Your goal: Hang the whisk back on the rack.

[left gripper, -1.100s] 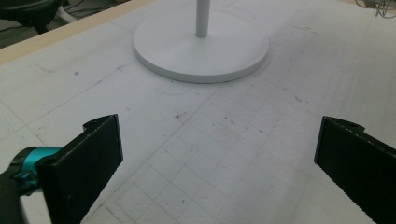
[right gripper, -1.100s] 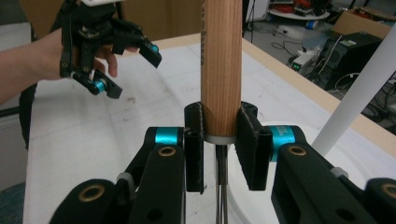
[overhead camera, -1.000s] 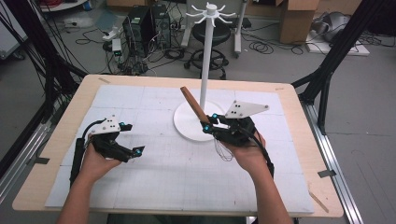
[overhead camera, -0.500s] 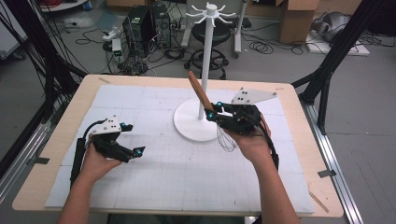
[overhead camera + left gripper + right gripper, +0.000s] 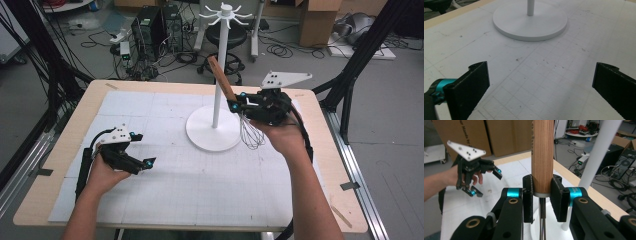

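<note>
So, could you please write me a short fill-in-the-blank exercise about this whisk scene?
1. The right gripper is shut on the whisk by its ____ handle.
2. The whisk's wire loops hang ____ the gripper.
3. The left gripper has its jaws ____ and holds nothing.
4. The white stand has a ____ base.

Missing words: wooden; below; open; round

The left gripper (image 5: 541, 92) looks low across a white gridded mat (image 5: 564, 75), its two black jaws standing wide apart with nothing between them, one at each bottom corner. A teal fitting (image 5: 439, 86) sits beside the left-hand jaw. Near the mat's far edge stands a white round stand base (image 5: 530, 23) with its white pole (image 5: 530, 7) rising from the middle. A strip of the wooden desk edge (image 5: 451, 16) runs along the upper left corner.
</note>
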